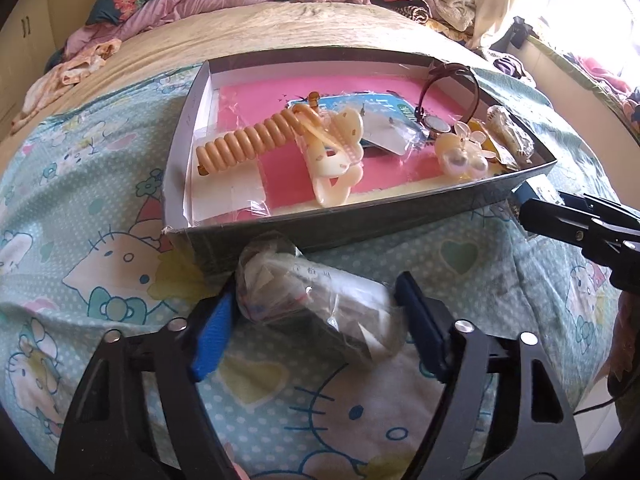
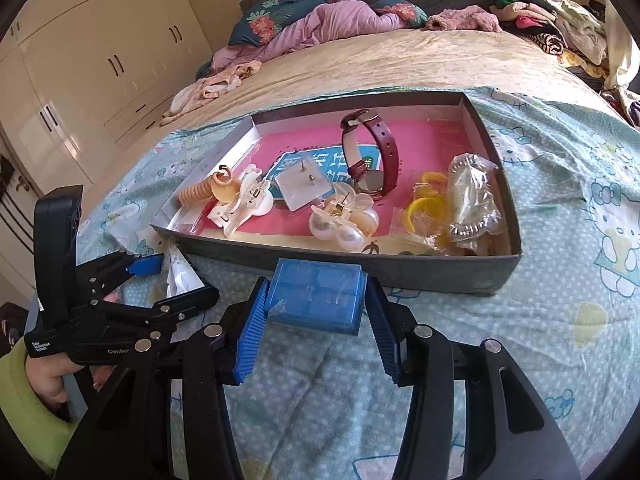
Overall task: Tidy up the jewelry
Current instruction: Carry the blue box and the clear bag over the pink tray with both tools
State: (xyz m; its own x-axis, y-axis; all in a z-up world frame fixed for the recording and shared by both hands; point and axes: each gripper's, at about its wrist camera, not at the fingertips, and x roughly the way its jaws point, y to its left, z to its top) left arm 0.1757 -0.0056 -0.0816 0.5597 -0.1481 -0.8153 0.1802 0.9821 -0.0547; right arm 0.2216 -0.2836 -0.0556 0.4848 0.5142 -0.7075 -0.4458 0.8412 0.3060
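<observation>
Nearest my left camera, the left gripper [image 1: 316, 320] straddles a crumpled clear plastic packet of small trinkets [image 1: 308, 296] lying on the cartoon-cat bedsheet [image 1: 100, 240]. The left blue pad touches it, while the right one seems just clear, so I judge the grasp not yet made.

Moving right, the right gripper [image 2: 316, 320] has its ribbed blue pads pressed on a small translucent blue plastic case [image 2: 318, 294], which sits on the sheet just in front of the shallow grey cardboard tray [image 2: 400, 270].

Inside the tray already lie a peach spiral hair tie [image 2: 198, 192], a cream claw clip [image 2: 240, 208], a pearl clip [image 2: 346, 226], a maroon-strapped wristwatch [image 2: 372, 152] and bagged yellow rings [image 2: 428, 204].

By my reckoning most pieces are sorted; the packet and the case are left to go in.
</observation>
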